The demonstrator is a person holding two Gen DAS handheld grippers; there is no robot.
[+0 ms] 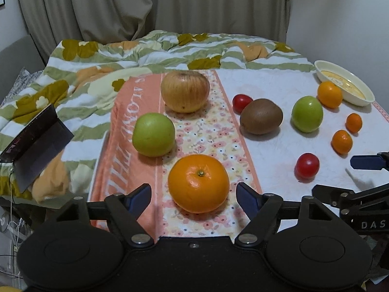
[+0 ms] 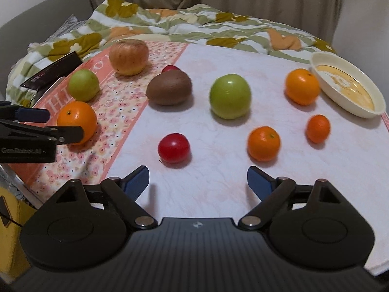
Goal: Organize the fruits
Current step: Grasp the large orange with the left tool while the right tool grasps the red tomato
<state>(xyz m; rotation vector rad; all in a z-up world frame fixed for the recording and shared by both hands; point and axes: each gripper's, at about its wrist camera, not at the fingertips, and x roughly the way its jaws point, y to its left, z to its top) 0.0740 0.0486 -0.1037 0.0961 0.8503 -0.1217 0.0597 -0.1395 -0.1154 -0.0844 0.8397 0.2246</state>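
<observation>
Fruits lie on a cloth-covered board. A large orange (image 1: 198,183) (image 2: 77,122) sits just ahead of my open, empty left gripper (image 1: 193,198), between its fingertips but not touched. Behind it are a green apple (image 1: 153,134) and a yellow-red apple (image 1: 185,91). A kiwi (image 1: 261,116) (image 2: 169,86), a second green apple (image 2: 230,95), two red tomatoes (image 2: 173,147) (image 1: 241,102) and three small oranges (image 2: 263,143) (image 2: 318,128) (image 2: 302,86) lie to the right. My right gripper (image 2: 198,183) is open and empty, just short of the near tomato.
A cream dish (image 2: 348,88) (image 1: 345,82) stands at the far right edge. A rumpled flowered quilt (image 1: 136,51) lies behind and to the left. A dark open booklet (image 1: 36,143) sits left of the peach cloth (image 1: 126,126).
</observation>
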